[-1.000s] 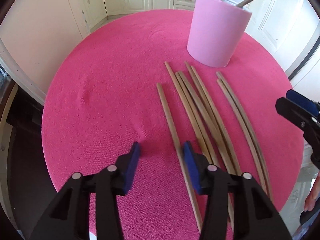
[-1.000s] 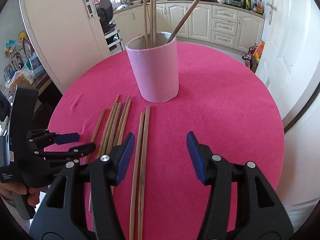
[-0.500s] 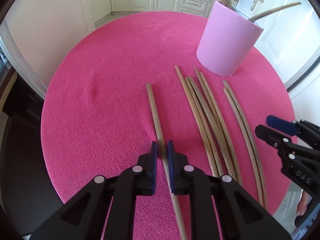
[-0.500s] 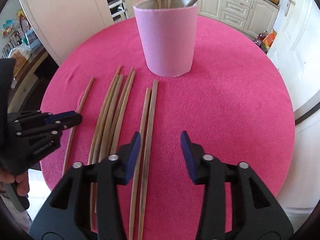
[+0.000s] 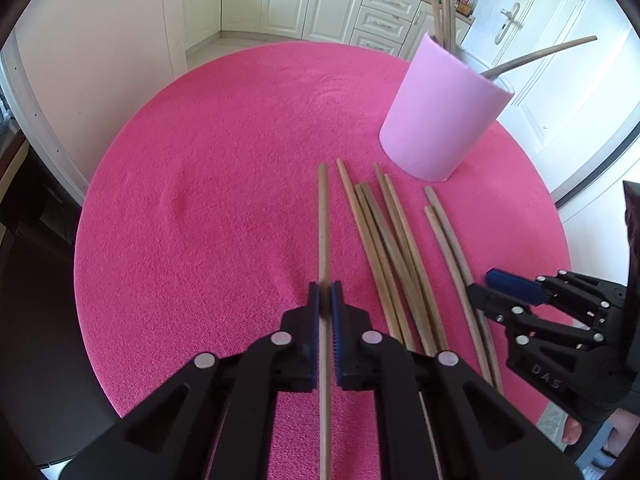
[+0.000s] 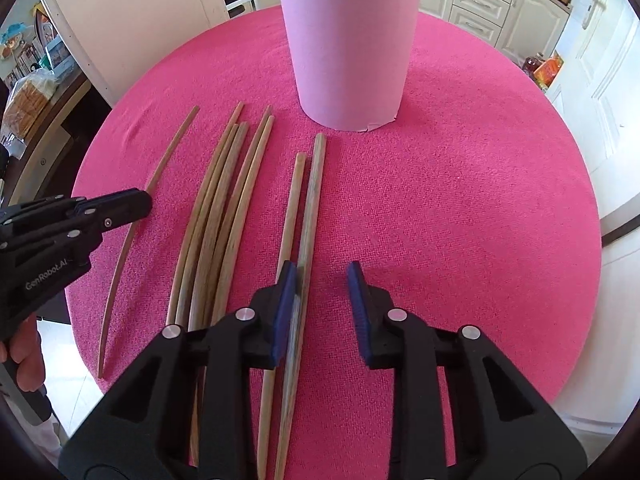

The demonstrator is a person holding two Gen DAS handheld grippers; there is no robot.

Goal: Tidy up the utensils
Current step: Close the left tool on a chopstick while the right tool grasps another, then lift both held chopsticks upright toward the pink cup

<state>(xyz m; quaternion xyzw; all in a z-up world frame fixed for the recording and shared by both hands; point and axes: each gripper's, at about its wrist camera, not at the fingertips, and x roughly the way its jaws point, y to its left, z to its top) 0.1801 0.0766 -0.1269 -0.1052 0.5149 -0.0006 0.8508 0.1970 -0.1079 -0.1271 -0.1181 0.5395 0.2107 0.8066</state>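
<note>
My left gripper (image 5: 325,300) is shut on a single wooden chopstick (image 5: 323,220), gripped near its middle. The stick's far end points toward the pink cup (image 5: 440,112), which holds several chopsticks. A bundle of several chopsticks (image 5: 384,248) lies to the right of it on the pink tablecloth (image 5: 208,184). My right gripper (image 6: 320,296) hangs low over a pair of chopsticks (image 6: 314,192) with its jaws closing. The right-hand stick of the pair lies between them beside the left pad, and the right pad is still apart from it. The left gripper (image 6: 132,204) shows at the left edge.
The round table's edge (image 6: 576,280) curves close on the right and near side. White kitchen cabinets (image 5: 312,4) and a white door (image 5: 560,72) stand behind the table. A hand (image 6: 24,356) holds the left gripper's handle.
The left jaws closed onto the leftmost chopstick and swung it more in line with the gripper. The right gripper sank toward the pair of sticks while its jaws narrowed.
</note>
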